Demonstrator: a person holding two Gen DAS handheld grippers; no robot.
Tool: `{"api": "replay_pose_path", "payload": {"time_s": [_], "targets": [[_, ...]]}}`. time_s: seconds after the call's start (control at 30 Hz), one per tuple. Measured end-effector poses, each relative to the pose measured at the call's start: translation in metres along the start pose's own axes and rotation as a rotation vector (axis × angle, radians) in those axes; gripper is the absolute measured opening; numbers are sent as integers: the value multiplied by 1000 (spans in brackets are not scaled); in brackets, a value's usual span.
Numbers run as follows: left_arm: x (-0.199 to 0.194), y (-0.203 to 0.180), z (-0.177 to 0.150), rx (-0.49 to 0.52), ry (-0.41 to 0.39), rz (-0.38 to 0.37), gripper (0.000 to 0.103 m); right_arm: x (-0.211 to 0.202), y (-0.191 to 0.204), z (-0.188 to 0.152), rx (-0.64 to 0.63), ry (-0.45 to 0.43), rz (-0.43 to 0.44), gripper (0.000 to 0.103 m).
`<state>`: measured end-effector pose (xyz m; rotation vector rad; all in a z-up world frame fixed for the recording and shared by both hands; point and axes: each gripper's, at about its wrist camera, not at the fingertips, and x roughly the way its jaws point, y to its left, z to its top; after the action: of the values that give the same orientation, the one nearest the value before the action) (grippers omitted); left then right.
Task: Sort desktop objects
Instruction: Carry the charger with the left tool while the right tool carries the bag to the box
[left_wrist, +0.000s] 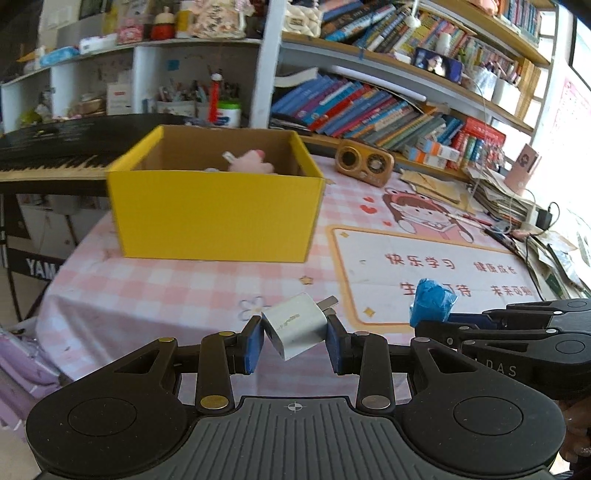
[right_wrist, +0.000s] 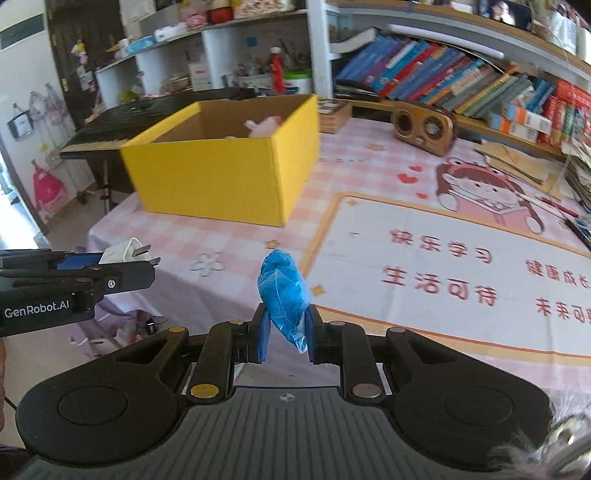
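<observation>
The left gripper (left_wrist: 294, 338) pinches a tilted charger (left_wrist: 294, 328) and the right gripper (right_wrist: 286, 334) a blue bag (right_wrist: 283, 291); either may slip before the box (left_wrist: 218, 214) ahead.

Charger (left_wrist: 295, 326): smooth white plastic w/ metal prongs, semi-gloss. Blue bundle (right_wrist: 284, 291) looked like crinkly thin plastic film, shiny. Box (left_wrist: 216, 218): matt yellow cardboard outside, raw brown inside. Tablecloth (left_wrist: 147, 291) was smooth printed sheet, slight sheen. Radio (left_wrist: 364, 162): wood-look, polished. Gripper pads (left_wrist: 253, 347) matt blue rubber-like.
</observation>
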<state>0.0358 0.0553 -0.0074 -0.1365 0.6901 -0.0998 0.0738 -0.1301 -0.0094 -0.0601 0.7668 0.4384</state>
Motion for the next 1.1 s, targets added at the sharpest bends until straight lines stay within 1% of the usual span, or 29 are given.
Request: {"api": "replay_pose_path", "payload": {"time_s": [0.27, 0.6, 0.83, 1.1], "targets": [[-25, 20, -8, -26, -39, 32, 34, -5, 28, 2, -49, -23, 36, 18], [-40, 33, -13, -45, -67, 48, 34, -6, 47, 4, -81, -30, 55, 18], [-41, 40, -13, -65, -62, 65, 34, -1, 54, 8, -101, -22, 76, 18], [-32, 43, -9, -76, -55, 77, 34, 10, 53, 15, -113, -9, 93, 18]]}}
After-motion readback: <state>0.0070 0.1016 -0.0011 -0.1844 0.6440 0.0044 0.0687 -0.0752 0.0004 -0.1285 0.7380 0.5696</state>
